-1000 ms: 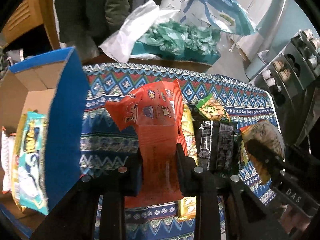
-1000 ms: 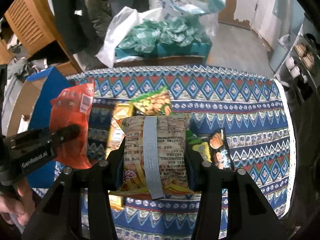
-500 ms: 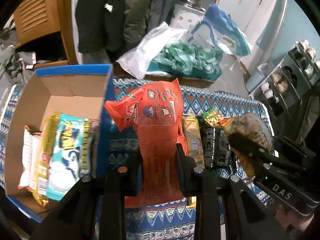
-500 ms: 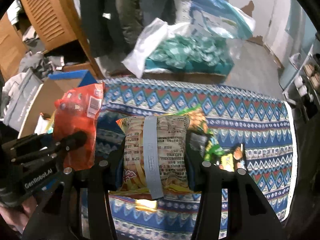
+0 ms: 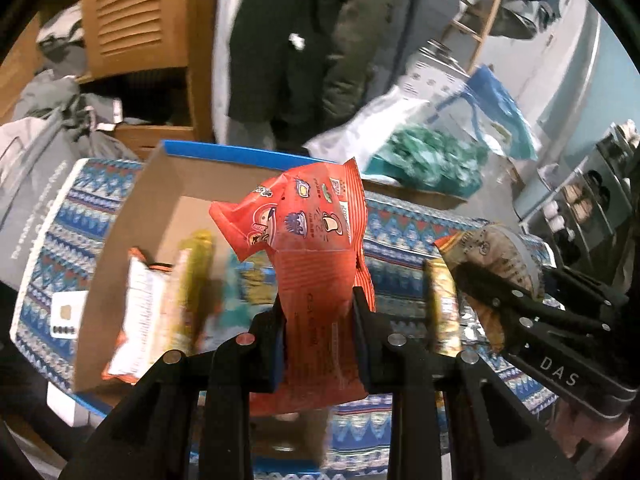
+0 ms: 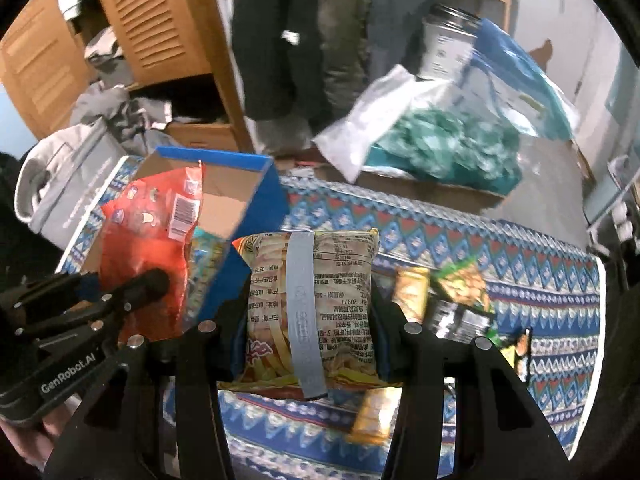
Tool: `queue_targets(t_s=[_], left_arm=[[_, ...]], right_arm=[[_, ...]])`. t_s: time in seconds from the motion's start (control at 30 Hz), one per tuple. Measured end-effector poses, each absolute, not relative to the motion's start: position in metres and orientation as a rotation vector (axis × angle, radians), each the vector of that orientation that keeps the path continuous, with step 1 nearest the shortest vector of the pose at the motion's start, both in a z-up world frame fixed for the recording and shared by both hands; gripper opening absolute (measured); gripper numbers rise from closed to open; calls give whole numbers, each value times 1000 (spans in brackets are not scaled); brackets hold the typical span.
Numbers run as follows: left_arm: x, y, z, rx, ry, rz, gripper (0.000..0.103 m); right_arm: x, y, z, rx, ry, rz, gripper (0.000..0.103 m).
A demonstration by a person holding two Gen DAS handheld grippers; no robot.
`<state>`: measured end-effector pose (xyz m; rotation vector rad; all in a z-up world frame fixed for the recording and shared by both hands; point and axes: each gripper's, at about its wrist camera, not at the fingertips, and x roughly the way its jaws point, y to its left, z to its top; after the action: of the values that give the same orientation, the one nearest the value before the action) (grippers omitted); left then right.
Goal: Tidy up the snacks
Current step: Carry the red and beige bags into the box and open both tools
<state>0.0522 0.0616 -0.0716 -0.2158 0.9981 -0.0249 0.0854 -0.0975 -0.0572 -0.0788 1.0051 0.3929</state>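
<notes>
My left gripper (image 5: 318, 312) is shut on a red snack bag (image 5: 308, 248) and holds it above the open cardboard box (image 5: 132, 216), which has blue outer sides and holds several snack packs (image 5: 144, 312). My right gripper (image 6: 308, 312) is shut on a beige snack bag (image 6: 312, 304) with a grey strip down its back, held above the patterned cloth just right of the box (image 6: 224, 184). The right gripper and its bag show in the left wrist view (image 5: 500, 256). The left gripper and the red bag show in the right wrist view (image 6: 148, 232).
Several loose snack packs (image 6: 456, 292) lie on the blue patterned tablecloth (image 6: 520, 256) to the right. Behind the table are a plastic bag of green items (image 6: 436, 148), hanging clothes and a wooden cabinet (image 6: 152, 20). A grey bag (image 5: 32, 184) lies left of the box.
Both grippers have moved left with their bags. The red bag now hangs over the box opening, and the beige bag has come up next to the box's right side.
</notes>
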Motion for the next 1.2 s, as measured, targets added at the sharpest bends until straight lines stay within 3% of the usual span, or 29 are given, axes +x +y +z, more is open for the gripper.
queue_targets(t_s=[0.37, 0.8, 0.97, 1.03, 1.2], left_arm=[[43, 128, -86, -281, 1013, 83, 28], [41, 155, -114, -299, 1056, 128, 29], [39, 161, -117, -309, 1057, 149, 36], [37, 162, -116, -320, 1057, 147, 50], [33, 158, -110, -307, 1038, 155, 57]], right_arm=[[88, -32, -70, -116, 1048, 474, 48], [93, 10, -89, -112, 1100, 523, 48], [95, 15, -95, -97, 1118, 544, 49], [95, 16, -95, -104, 1114, 544, 49], [95, 13, -92, -107, 1100, 536, 54]])
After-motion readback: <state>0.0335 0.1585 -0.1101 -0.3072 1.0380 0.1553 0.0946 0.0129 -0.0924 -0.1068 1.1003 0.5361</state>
